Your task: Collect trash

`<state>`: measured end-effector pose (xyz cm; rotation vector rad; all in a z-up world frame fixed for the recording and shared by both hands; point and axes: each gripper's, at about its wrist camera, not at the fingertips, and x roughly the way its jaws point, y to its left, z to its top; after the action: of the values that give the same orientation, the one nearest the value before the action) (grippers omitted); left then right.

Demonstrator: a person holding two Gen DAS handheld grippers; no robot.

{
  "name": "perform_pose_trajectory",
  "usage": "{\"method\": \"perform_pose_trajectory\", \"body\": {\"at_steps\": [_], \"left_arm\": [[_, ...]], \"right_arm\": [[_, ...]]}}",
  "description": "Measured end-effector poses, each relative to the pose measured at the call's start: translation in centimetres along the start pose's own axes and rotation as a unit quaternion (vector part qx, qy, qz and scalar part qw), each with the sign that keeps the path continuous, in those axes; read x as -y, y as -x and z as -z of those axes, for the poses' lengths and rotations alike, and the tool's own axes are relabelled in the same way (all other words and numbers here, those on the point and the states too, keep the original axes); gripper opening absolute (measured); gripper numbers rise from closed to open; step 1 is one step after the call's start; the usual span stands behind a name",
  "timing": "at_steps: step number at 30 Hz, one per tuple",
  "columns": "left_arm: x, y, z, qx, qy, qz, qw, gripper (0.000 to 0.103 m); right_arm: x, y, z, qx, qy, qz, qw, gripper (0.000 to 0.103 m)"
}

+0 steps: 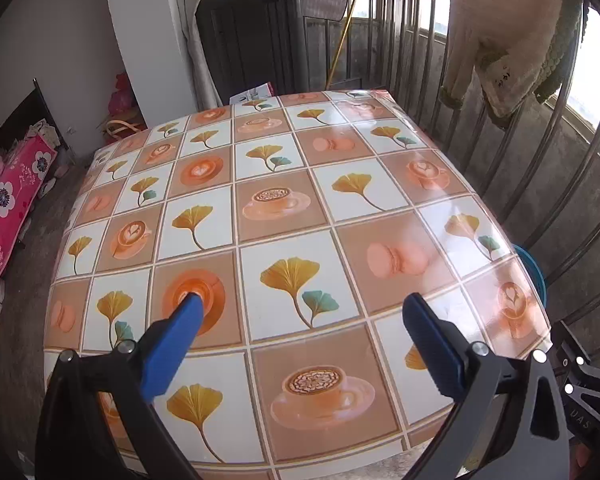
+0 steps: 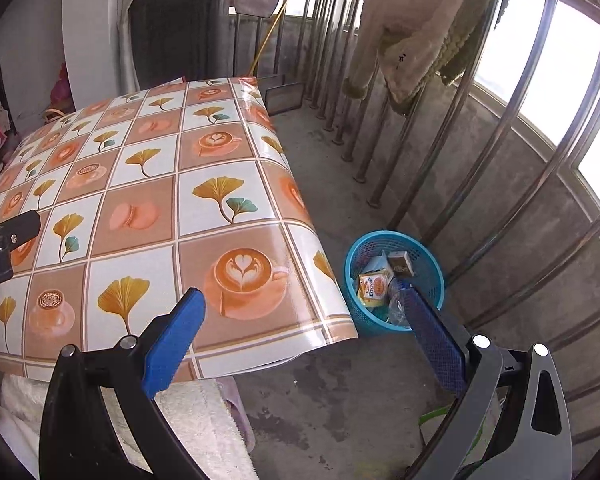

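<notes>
While both tools are hanging over the near edge of the table (image 1: 292, 208), the left gripper (image 1: 304, 312) is spreading its blue fingers (image 1: 172, 344) wide with nothing between them, above the glossy tablecloth (image 2: 140, 184) printed with ginkgo leaves and coffee cups. Off to the table's right side, the right gripper (image 2: 304, 312) is likewise gaping and carrying nothing, one finger over the cloth's corner and the other over the concrete floor (image 2: 340, 400). Just beyond that finger, a blue basket (image 2: 432, 256) is sitting on the floor beside the table's hanging corner, holding the trash: a yellow snack wrapper (image 2: 374, 286), a small brown box (image 2: 400, 262) and clear plastic. Farther back, metal railings (image 2: 480, 168) are lining the balcony, with laundry (image 1: 512, 40) hanging overhead.
</notes>
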<state>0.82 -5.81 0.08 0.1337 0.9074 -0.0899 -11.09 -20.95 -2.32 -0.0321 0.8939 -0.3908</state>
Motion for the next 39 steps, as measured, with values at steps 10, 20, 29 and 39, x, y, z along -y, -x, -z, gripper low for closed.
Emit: {"method": "perform_pose_trajectory", "body": {"at_steps": [10, 20, 29, 39], "left_arm": [[-0.30, -0.31, 0.04, -0.005, -0.005, 0.000, 1.0000, 0.098], [-0.03, -0.56, 0.22, -0.009, -0.005, -0.002, 0.9999, 0.098], [-0.15, -0.68, 0.25, -0.010, -0.005, -0.002, 0.9999, 0.098], [-0.38, -0.74, 0.41, -0.011, -0.002, -0.006, 0.9999, 0.098]], "right_arm": [[0.22, -0.19, 0.03, -0.004, -0.002, 0.000, 1.000, 0.096], [0.33, -0.02, -0.15, -0.002, -0.003, -0.003, 1.000, 0.096], [0.14, -0.30, -0.09, -0.006, -0.002, -0.003, 1.000, 0.096], [0.11, -0.32, -0.13, -0.004, 0.001, -0.003, 1.000, 0.096]]}}
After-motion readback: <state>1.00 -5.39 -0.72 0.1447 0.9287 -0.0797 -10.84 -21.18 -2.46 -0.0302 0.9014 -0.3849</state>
